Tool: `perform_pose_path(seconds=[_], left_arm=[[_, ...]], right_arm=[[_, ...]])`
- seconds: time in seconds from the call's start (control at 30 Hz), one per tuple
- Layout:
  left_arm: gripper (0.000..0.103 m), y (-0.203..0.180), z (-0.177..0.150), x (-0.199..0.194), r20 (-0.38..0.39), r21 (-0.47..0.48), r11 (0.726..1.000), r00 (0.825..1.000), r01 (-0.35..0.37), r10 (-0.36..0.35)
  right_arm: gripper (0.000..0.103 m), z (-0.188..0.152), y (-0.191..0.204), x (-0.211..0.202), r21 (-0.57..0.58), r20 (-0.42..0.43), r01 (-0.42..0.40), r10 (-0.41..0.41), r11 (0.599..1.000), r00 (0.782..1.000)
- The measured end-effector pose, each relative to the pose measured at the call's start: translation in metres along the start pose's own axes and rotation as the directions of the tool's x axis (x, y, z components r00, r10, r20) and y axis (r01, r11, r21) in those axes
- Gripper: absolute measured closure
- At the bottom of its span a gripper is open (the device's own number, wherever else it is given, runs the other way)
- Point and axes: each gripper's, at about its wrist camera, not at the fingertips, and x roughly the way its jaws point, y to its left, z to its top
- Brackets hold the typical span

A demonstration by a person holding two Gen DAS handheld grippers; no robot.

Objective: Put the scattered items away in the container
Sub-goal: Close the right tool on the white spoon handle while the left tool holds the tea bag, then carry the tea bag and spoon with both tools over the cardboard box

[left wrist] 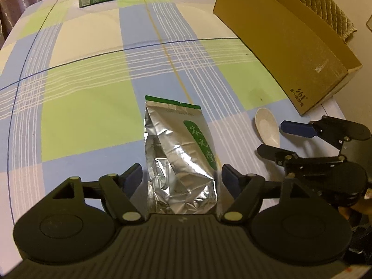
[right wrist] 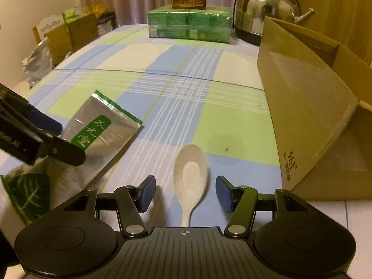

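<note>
Left tool (left wrist: 181,177): jaws apart, straddling the near end of the foil pouch (left wrist: 182,153); pads clear of it on both sides. The pouch lies flat on the counter (left wrist: 88,116). Right tool (right wrist: 185,194): jaws apart, either side of the white spoon (right wrist: 191,174); no pad contact. The spoon lies bowl-up, handle toward the tool. The cardboard box (right wrist: 309,121) stands open at right, near the spoon.

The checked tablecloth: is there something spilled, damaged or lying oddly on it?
Nothing is spilled. The crinkled silver foil pouch with a green label and the white plastic spoon lie loose on the checked tablecloth, outside the brown cardboard box. The pouch is creased, not visibly torn.
</note>
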Motion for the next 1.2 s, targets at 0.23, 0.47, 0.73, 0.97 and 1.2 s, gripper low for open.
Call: perform_pose_path(seconds=[0.23,0.47,0.73,0.97,1.2], left_arm=[[0.026,-0.002,0.0,0.003,0.003,0.018,1.0,1.0,-0.005,0.005],[0.025,0.0,-0.002,0.008,-0.028,0.005,1.0,1.0,0.002,-0.002],[0.024,0.004,-0.003,0.016,-0.073,-0.007,1.0,0.997,0.024,-0.024],[0.026,0.003,-0.002,0.024,-0.102,-0.005,1.0,0.994,0.031,-0.031],[0.045,-0.004,-0.003,0.022,-0.122,0.058,0.998,0.992,0.014,-0.006]], right_arm=[[0.054,0.001,-0.003,0.006,0.032,0.013,0.024,-0.024,0.999,1.0],[0.073,0.0,-0.007,0.003,0.052,0.024,0.028,-0.029,0.998,0.999],[0.073,0.0,-0.004,-0.007,0.068,0.027,-0.014,0.012,0.998,1.0],[0.073,-0.001,-0.004,-0.012,0.072,0.033,-0.015,0.013,0.997,0.999],[0.073,-0.001,-0.006,-0.021,0.08,0.046,-0.02,0.016,0.997,0.999]])
